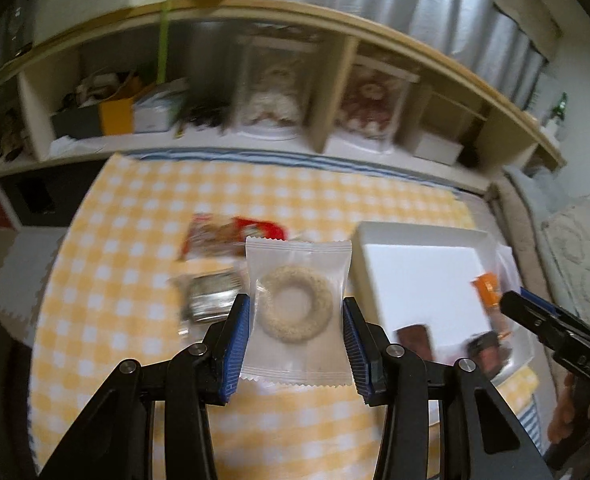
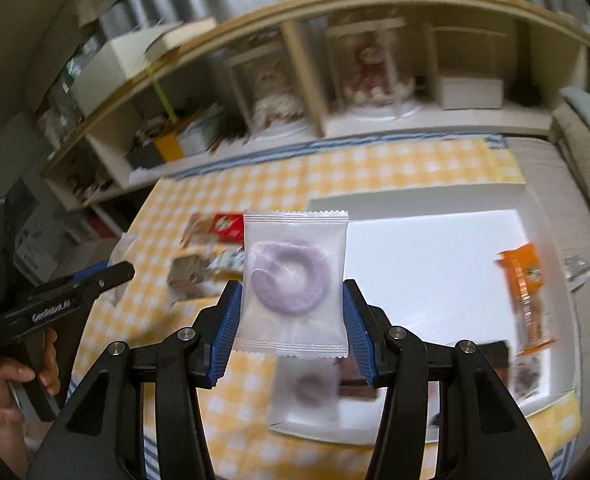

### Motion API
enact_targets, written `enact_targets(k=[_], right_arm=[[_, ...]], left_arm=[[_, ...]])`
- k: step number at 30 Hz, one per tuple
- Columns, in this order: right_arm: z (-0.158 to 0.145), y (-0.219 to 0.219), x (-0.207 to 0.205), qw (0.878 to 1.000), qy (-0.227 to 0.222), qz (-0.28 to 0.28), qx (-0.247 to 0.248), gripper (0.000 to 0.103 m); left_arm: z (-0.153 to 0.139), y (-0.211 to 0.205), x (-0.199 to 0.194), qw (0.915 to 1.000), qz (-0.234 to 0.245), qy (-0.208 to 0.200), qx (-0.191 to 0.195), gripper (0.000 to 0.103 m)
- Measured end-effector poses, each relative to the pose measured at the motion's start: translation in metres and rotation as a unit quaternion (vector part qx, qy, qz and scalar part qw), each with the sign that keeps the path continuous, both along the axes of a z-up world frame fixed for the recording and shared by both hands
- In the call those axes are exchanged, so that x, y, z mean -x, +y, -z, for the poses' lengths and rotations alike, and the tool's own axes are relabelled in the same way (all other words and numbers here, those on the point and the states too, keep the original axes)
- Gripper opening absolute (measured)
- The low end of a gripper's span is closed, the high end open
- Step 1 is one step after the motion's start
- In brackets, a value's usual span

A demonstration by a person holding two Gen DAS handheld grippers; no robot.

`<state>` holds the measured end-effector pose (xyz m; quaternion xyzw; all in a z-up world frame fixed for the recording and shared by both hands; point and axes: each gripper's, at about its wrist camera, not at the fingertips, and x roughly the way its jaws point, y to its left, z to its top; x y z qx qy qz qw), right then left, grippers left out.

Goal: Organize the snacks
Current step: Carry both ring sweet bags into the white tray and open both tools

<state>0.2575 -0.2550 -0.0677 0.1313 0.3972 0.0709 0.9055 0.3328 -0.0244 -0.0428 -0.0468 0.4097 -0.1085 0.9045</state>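
The right tongs (image 2: 293, 308) pinch a clear packet holding a purple ring (image 2: 293, 276) between blue pads, lifted above the yellow checked cloth (image 2: 375, 168). At 3 o'clock lies a white tray (image 2: 435, 264) with an orange wrapper (image 2: 527, 292) on its right side and a second purple ring packet (image 2: 305, 392) at its near-left corner, at 6 o'clock. At 10 o'clock a red packet (image 2: 225, 226) and a silver one (image 2: 187, 274) lie on the cloth. At 9 o'clock the left tongs (image 2: 107, 274) reach in, held by a hand (image 2: 3, 396).
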Motion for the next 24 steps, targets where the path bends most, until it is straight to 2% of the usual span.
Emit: enact_targets(k=[10, 15, 24], right_arm=[[-0.013, -0.061, 0.006, 0.999, -0.011, 0.034, 0.007, 0.051], [-0.011, -0.09, 0.008, 0.999, -0.005, 0.043, 0.022, 0.051], [0.022, -0.133, -0.003, 0.996, 0.047, 0.069, 0.027, 0.051]], left_arm=[[0.0, -0.085, -0.025, 0.9989, 0.046, -0.001, 0.007, 0.044], [0.018, -0.129, -0.042, 0.9975, 0.068, 0.015, 0.013, 0.044], [0.065, -0.187, -0.084, 0.9925, 0.088, 0.067, 0.052, 0.044]])
